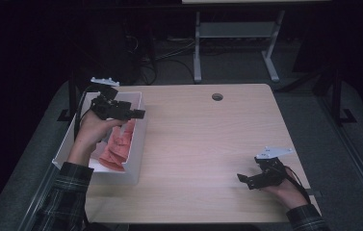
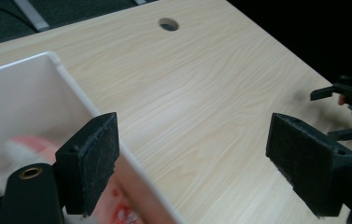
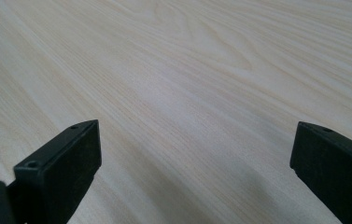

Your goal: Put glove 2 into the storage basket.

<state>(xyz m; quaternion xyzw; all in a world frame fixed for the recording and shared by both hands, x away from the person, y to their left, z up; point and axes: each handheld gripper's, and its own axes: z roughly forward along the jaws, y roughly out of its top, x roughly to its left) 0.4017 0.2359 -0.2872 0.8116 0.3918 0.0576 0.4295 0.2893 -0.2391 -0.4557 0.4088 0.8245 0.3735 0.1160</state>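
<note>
We hold our left gripper (image 1: 138, 114) wide open and empty above the white bin (image 1: 138, 139), whose near wall passes between its fingers; the pink cloth (image 1: 116, 149) lies in the bin just below them. Our right gripper (image 1: 242, 181), also wide open and empty, hovers low over the bare wooden table (image 1: 203, 139), well apart from the bin

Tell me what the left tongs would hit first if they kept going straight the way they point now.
Probably the white bin's right wall, which crosses between the open left tongs. Past it lies bare table; depth is hard to judge, so they might pass over the rim.

No readable text (anywhere, frankly)
</note>
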